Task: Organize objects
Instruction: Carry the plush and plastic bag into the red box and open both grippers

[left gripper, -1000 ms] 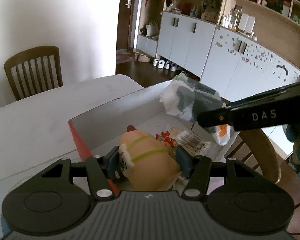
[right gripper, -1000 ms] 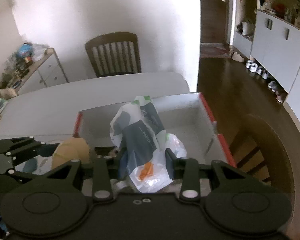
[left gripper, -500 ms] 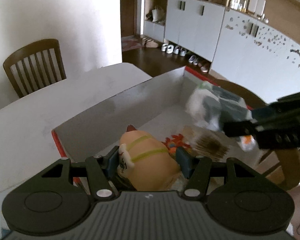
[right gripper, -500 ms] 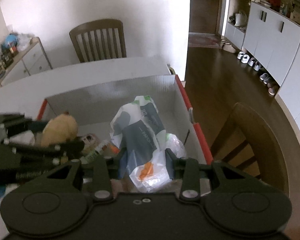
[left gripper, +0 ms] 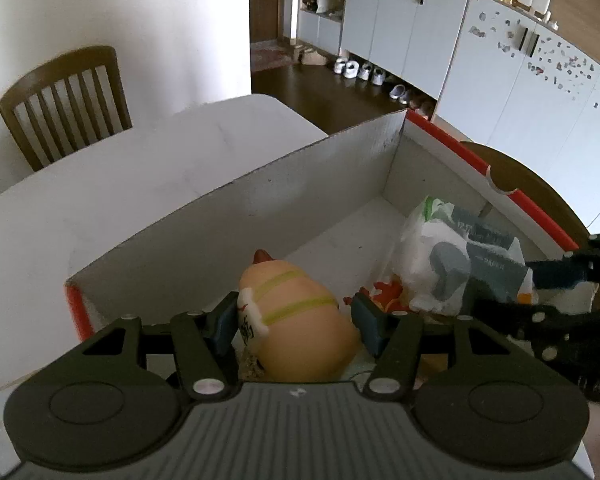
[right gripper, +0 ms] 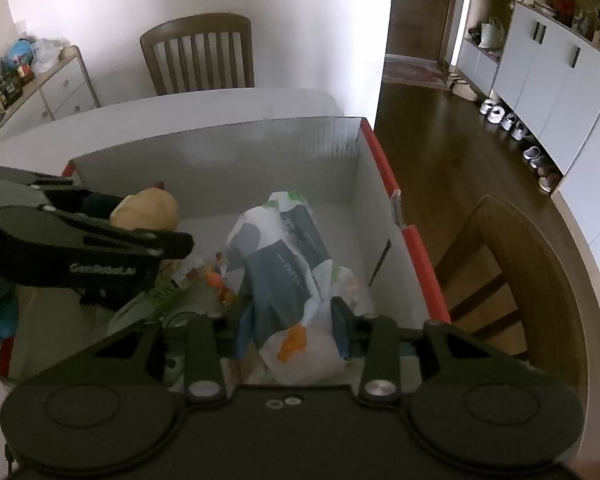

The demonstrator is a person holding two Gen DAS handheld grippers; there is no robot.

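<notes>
A white cardboard box (left gripper: 260, 196) with a red rim stands on the white table (left gripper: 100, 200). My left gripper (left gripper: 296, 322) is shut on a peach soft toy (left gripper: 296, 292) with yellow-green stripes, held low over the box's near left part. My right gripper (right gripper: 292, 330) is shut on a white, grey and green tissue pack (right gripper: 284, 256), which hangs inside the box (right gripper: 220, 148) towards its right wall. In the right wrist view the toy (right gripper: 148, 210) shows to the left of the pack. Small orange-red packets (left gripper: 384, 292) lie on the box floor between the two.
A wooden chair (left gripper: 64, 96) stands at the table's far side, and another chair (right gripper: 512, 272) sits just right of the box. White cabinets (left gripper: 480, 60) line the room's right side. A drawer unit (right gripper: 60, 84) with clutter is at the far left.
Both grippers have sunk toward the box with their loads. The left gripper came forward over the box's near wall. The tissue pack has dropped from above the rim to inside the box.
</notes>
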